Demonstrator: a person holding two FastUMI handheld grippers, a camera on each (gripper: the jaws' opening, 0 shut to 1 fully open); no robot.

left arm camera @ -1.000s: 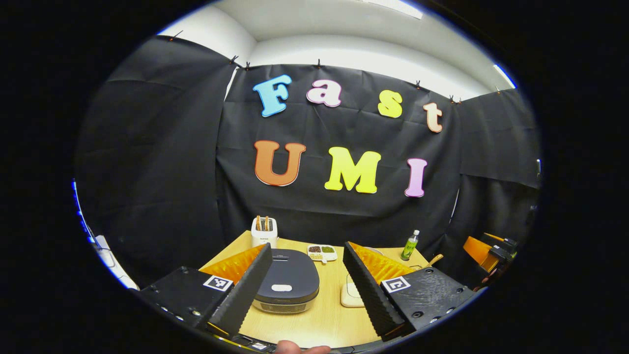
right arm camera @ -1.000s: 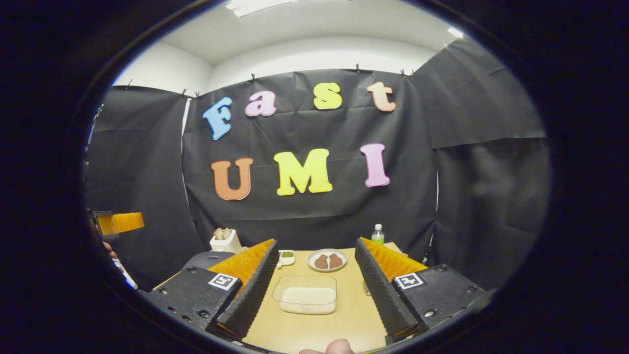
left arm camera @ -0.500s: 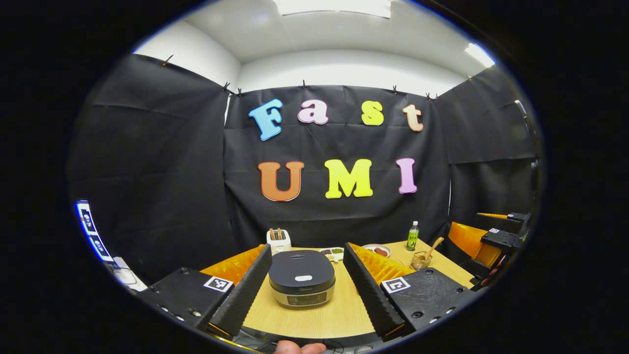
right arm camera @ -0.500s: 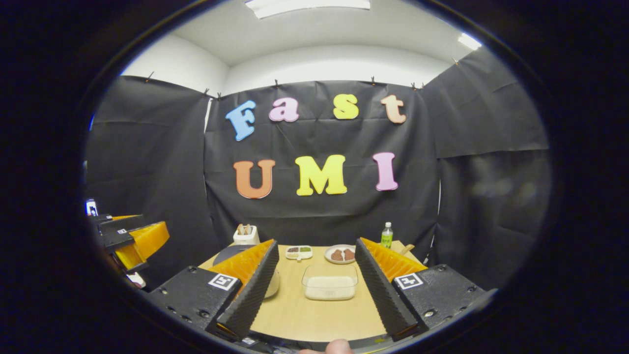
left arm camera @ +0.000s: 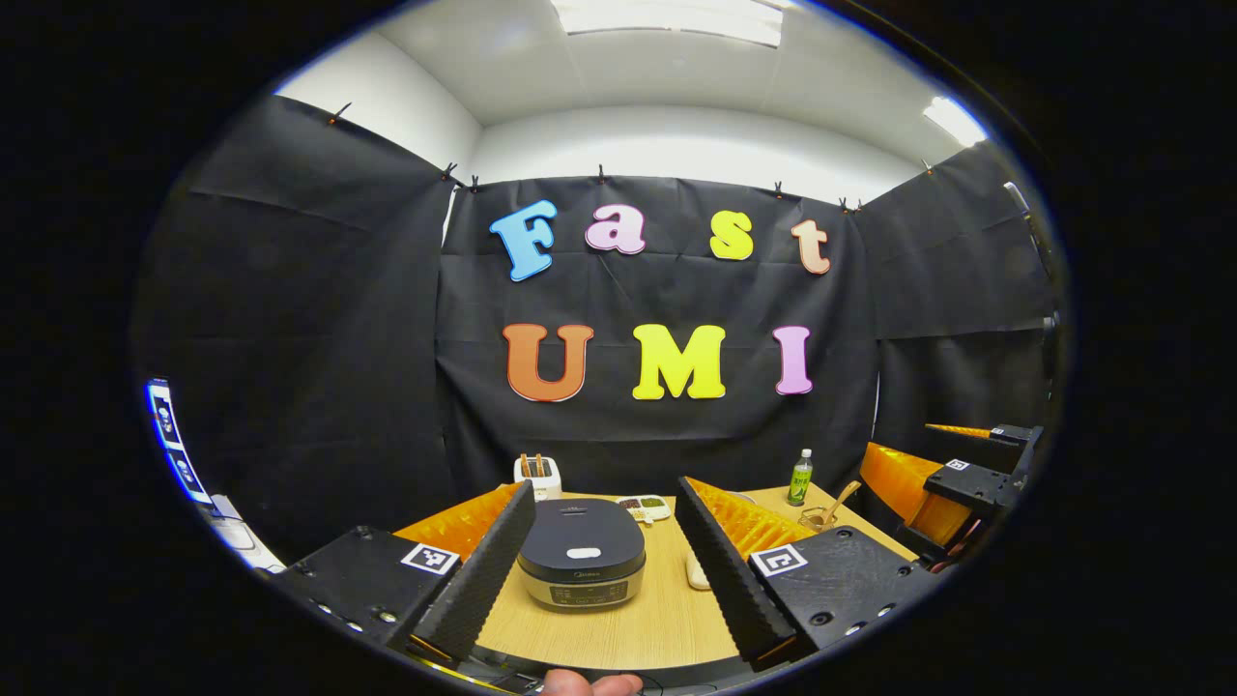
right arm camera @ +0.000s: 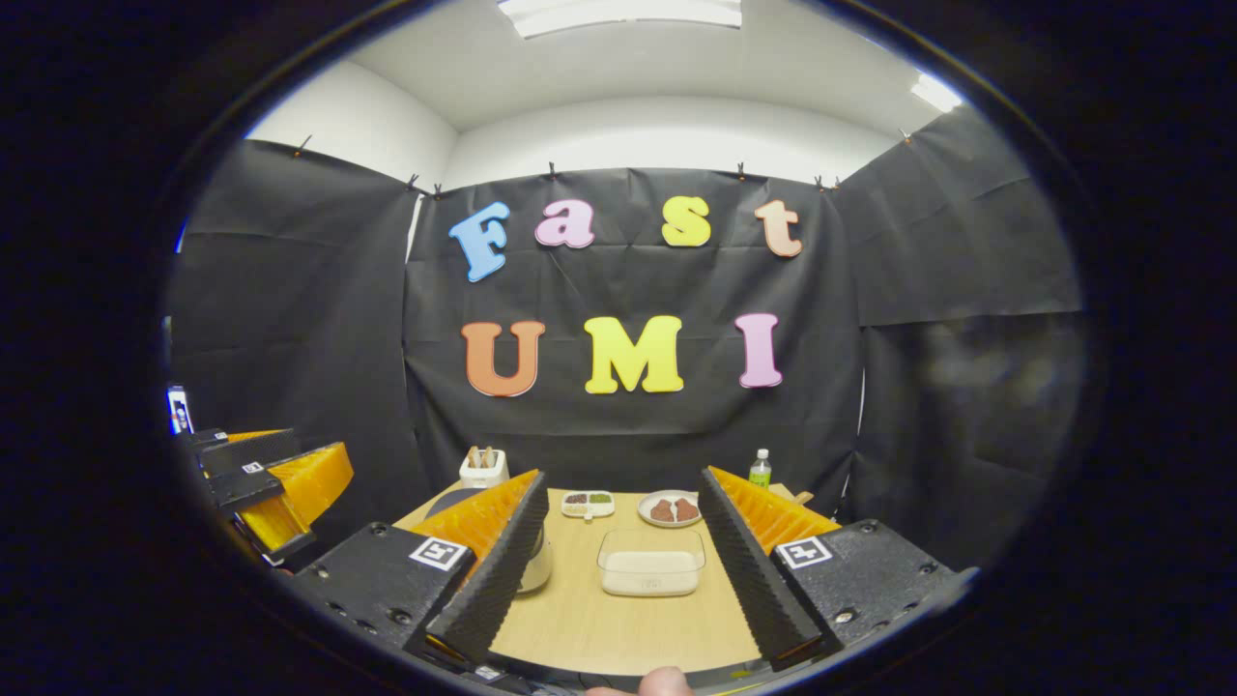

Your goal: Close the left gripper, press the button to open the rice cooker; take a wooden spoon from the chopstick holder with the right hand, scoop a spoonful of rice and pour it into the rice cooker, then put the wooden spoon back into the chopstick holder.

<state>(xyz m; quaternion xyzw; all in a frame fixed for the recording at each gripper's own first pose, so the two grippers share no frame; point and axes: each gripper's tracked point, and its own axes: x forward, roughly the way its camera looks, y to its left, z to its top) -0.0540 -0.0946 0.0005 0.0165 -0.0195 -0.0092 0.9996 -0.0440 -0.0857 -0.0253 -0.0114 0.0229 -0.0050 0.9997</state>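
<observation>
Left claw [left arm camera: 604, 556]: fingers spread wide, holding nothing, held back from the near edge of the bench [left arm camera: 628, 628]. In the left gripper view the rice cooker [left arm camera: 581, 565] sits low in the frame, framed squarely between the two fingers, lid down. Its pale button [left arm camera: 584, 553] lies on the lid's near half, straight ahead of the claw and below it. Judgement: the coming move turns on this alignment. The claw must first be brought shut, then travel forward and down along its own line onto the button; no sideways correction looks necessary.

Right claw [right arm camera: 623, 565]: fingers likewise apart and empty. In the right gripper view a clear tub of rice [right arm camera: 650, 572] lies directly ahead between its fingers, centre-low in the frame.

The chopstick holder [left arm camera: 818, 519] with the wooden spoon [left arm camera: 843, 497] stands at lower right of the left gripper view, near the green bottle [left arm camera: 799, 478]; the spoon handle leans up and to the right. The right claw, seen at that frame's right edge, is judged the nearer of the two.
</observation>
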